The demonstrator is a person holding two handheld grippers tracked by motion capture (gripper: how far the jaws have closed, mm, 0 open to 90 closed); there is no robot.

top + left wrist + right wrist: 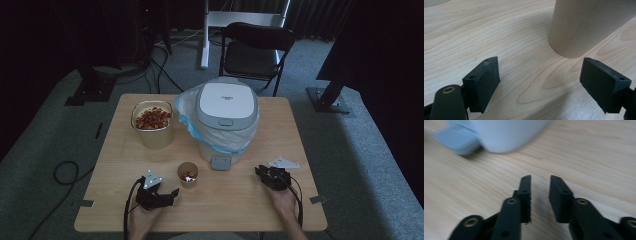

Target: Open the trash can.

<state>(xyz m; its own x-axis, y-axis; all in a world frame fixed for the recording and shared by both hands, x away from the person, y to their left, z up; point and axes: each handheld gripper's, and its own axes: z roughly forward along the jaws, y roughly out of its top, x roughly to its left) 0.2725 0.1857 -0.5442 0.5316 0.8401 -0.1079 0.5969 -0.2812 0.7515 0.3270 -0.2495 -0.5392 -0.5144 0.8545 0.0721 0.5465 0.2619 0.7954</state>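
Table: pale wood, bearing everything here; bare grain lies under and between both sets of jaws.
Bin: white, with a grey-rimmed lid shut and a blue-edged bag liner hanging out round the rim; it stands ahead of the right jaws and off to their left, its grey foot pedal facing the person. In the right gripper view its blurred white wall and the pedal lie beyond the jaw tips, apart from them.
Metal container: filled with reddish-brown pieces, well ahead of the left jaws.
Left gripper: jaws spread wide, nothing between the pads, low over the wood.
Right gripper: jaws drawn near each other with a narrow gap left, clasping nothing.
Paper cup: small, brown, upright, a few pieces inside; just beyond the left jaw tips, nearer the right-hand pad, not touching either. In the left gripper view its wall rises ahead.
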